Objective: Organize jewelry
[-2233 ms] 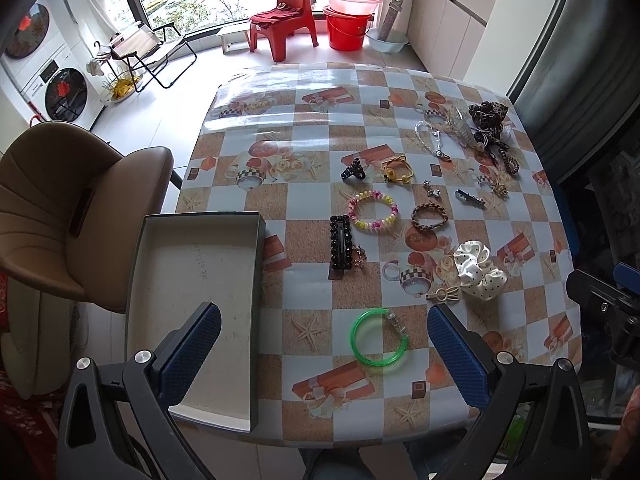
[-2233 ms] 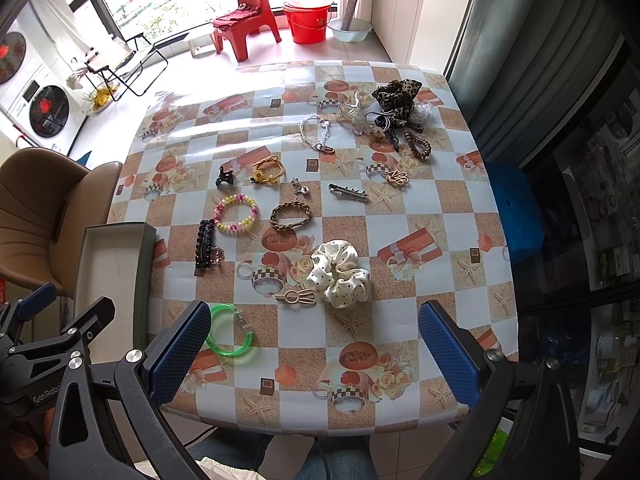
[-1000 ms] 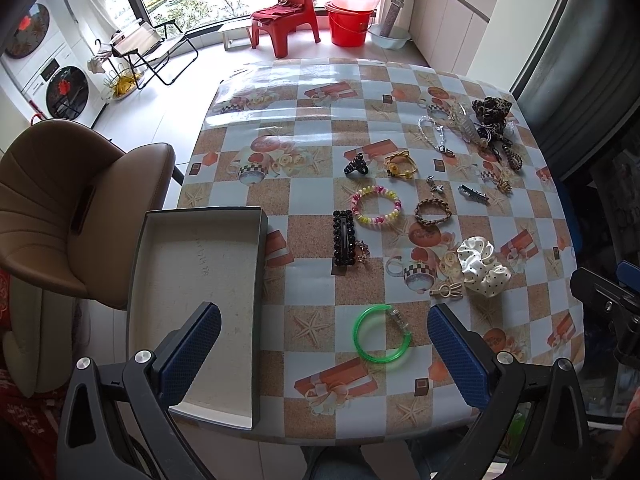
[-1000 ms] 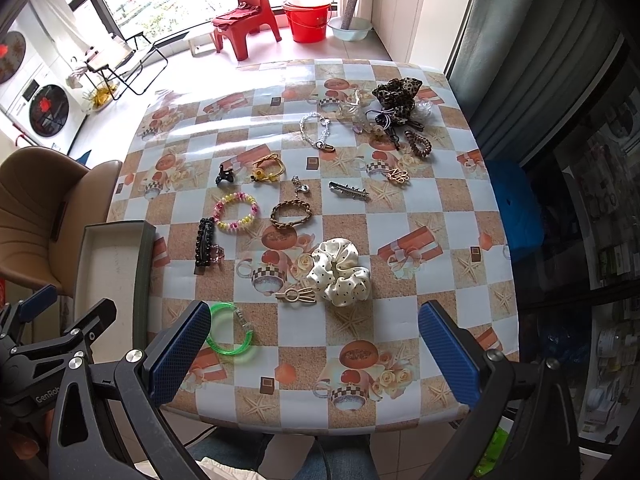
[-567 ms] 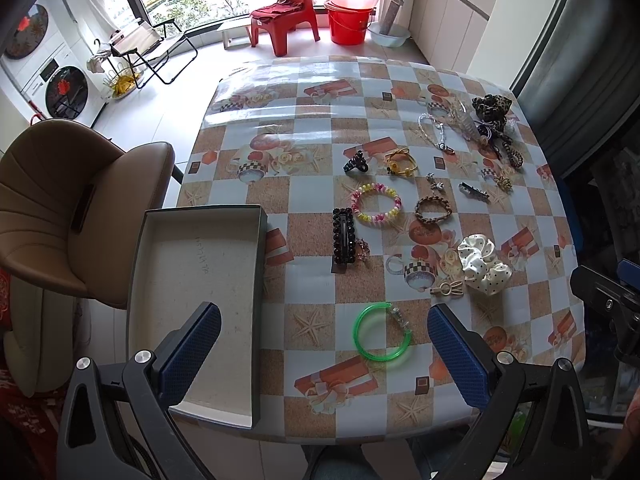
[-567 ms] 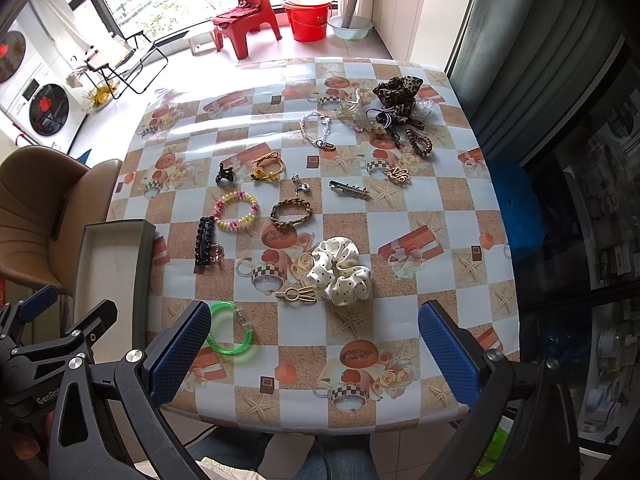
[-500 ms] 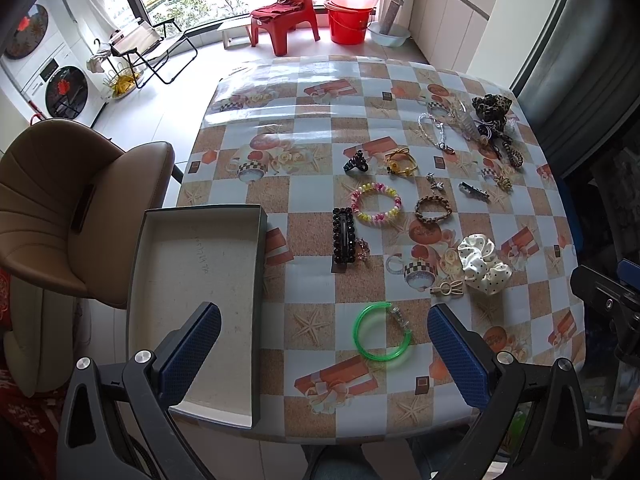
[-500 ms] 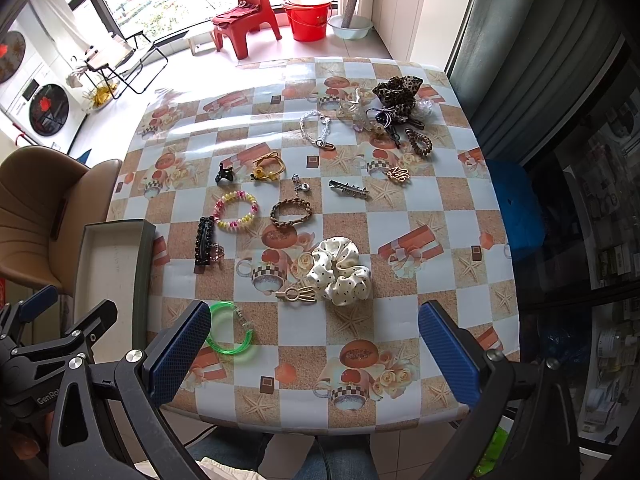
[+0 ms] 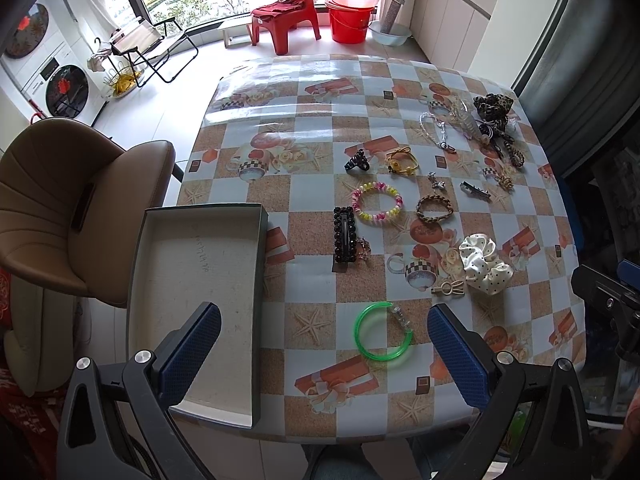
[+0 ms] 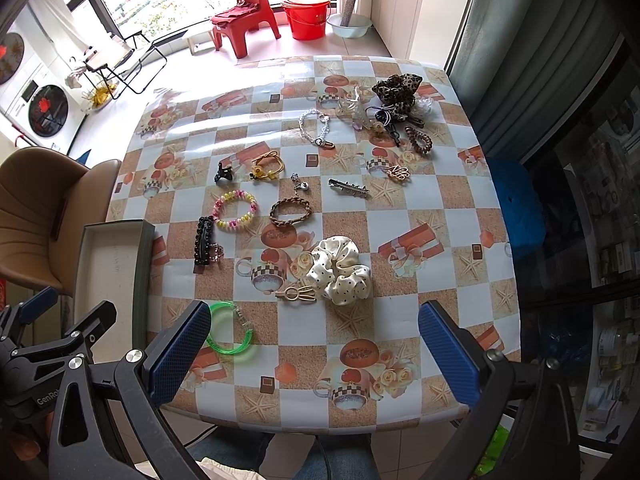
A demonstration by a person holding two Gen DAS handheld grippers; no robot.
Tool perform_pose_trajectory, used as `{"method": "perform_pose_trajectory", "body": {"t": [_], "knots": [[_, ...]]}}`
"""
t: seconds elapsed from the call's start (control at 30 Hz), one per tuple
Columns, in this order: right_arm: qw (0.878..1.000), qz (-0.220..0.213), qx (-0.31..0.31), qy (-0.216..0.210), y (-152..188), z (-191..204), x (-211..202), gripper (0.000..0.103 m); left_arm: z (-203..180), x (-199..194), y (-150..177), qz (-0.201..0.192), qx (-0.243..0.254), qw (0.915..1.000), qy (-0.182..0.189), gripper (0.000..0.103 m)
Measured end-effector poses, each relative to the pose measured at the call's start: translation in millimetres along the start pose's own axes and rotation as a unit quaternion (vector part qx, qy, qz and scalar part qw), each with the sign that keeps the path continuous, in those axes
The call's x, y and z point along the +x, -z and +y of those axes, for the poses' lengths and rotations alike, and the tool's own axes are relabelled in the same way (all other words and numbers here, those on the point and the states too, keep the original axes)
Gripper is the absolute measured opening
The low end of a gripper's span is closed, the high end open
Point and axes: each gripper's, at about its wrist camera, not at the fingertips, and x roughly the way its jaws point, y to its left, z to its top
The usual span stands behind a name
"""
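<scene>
Jewelry lies scattered on a patterned tablecloth. Nearest me is a green bangle (image 9: pixel 383 331) (image 10: pixel 231 335), then a cream dotted scrunchie (image 9: pixel 484 265) (image 10: pixel 340 269), a black hair clip (image 9: pixel 344 234), a pink and yellow bead bracelet (image 9: pixel 377 201) and a brown braided bracelet (image 9: pixel 434 209). An empty grey box (image 9: pixel 256 320) sits at the table's left edge. My left gripper (image 9: pixel 324 354) hovers open above the near edge, between box and bangle. My right gripper (image 10: pixel 314 354) hovers open over the near edge below the scrunchie. Neither holds anything.
A leopard scrunchie (image 10: pixel 396 90), silver chain (image 10: pixel 316 128), hair ties and clips crowd the far right corner. A brown chair (image 9: pixel 60 208) stands left of the table. Red chair (image 9: pixel 286 12) and red bucket (image 9: pixel 350 20) stand on the floor beyond.
Both views have shifted only slightly; the jewelry and box have not moved, and both grippers stay open.
</scene>
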Motion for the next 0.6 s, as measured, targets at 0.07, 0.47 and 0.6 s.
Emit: {"method": "perform_pose_trajectory", "body": {"t": [0.07, 0.47, 0.6], "knots": [[1.0, 0.0, 0.0, 0.0, 0.1, 0.0, 0.7, 0.103, -0.4, 1.0, -0.3, 0.0, 0.0, 1.0, 0.0, 0.103], [1.0, 0.007, 0.003, 0.0, -2.9, 0.5, 8.3, 0.103, 0.3, 6.4, 4.7, 0.012, 0.002, 0.9999, 0.001, 0.103], [1.0, 0.019, 0.015, -0.001, 3.9, -10.3, 16.7, 0.103, 3.9, 15.7, 13.2, 0.026, 0.002, 0.9996, 0.006, 0.103]]}}
